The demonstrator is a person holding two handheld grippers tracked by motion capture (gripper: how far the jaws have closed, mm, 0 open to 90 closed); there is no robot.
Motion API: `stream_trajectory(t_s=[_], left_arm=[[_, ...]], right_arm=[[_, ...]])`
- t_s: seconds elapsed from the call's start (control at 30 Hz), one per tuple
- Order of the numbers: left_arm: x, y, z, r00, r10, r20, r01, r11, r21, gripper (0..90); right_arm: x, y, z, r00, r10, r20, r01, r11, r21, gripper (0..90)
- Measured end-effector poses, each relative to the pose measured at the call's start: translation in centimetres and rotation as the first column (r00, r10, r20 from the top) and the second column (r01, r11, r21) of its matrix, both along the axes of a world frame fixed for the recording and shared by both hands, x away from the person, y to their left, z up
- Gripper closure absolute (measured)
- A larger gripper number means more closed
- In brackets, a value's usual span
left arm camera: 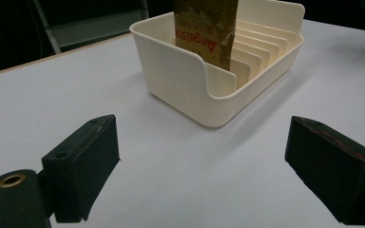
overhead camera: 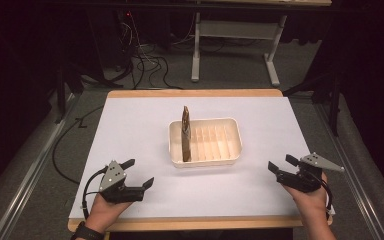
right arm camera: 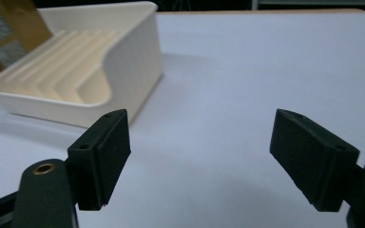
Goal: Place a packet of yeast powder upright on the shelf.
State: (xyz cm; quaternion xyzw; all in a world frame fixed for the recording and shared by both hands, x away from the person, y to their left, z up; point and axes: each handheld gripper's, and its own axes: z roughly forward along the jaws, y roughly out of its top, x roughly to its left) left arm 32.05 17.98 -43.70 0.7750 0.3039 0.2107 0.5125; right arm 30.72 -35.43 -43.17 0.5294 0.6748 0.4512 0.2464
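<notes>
A cream slotted tray (overhead camera: pixel 230 131) sits at the middle of the white table. A brown packet (overhead camera: pixel 185 135) stands upright in the tray's leftmost slot. The left gripper view has the tray (left arm camera: pixel 180 76) ahead with the packet (left arm camera: pixel 209 28) and its red lettering. In the right gripper view the tray (right arm camera: pixel 128 57) lies at the upper left and the packet (right arm camera: pixel 21 21) at the corner. My left gripper (overhead camera: pixel 139 173) rests open at the near left of the table, jaws wide and empty. My right gripper (overhead camera: pixel 281 164) is open and empty at the near right.
The white table top (overhead camera: pixel 130 130) has a wooden edge around it. A grey metal stand (overhead camera: pixel 230 45) and loose cables (overhead camera: pixel 145 62) lie on the floor beyond the table. Dark rails run along both sides.
</notes>
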Motion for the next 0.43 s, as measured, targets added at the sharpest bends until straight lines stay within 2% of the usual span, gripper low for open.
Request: stream_trajectory(t_s=[0.13, 0.17, 0.23, 0.43], left_arm=[[0.2, -0.3, -0.2, 1.0, -0.002, -0.007, 0.002, 1.0, 0.008, 11.4], [0.2, -0.4, -0.2, 1.0, -0.002, -0.009, 0.002, 1.0, 0.008, 11.4], [0.2, -0.4, -0.2, 1.0, -0.002, -0.008, 0.002, 1.0, 0.009, 11.4], [0.0, -0.2, -0.2, 1.0, 0.002, -0.005, -0.002, 1.0, 0.005, 11.4]], right_arm=[[0.6, -0.2, -1.0, 0.9991, -0.012, -0.04, 0.012, 0.9999, -0.001, 21.4], [0.8, 0.0, -1.2, 0.999, -0.006, -0.044, 0.005, 0.9998, -0.017, 21.4], [0.9, 0.1, -1.4, 0.9989, -0.001, -0.047, -0.001, 0.9994, -0.034, 21.4], [0.7, -0.1, -1.1, 0.9998, -0.008, -0.018, 0.008, 0.9996, -0.028, 20.7]])
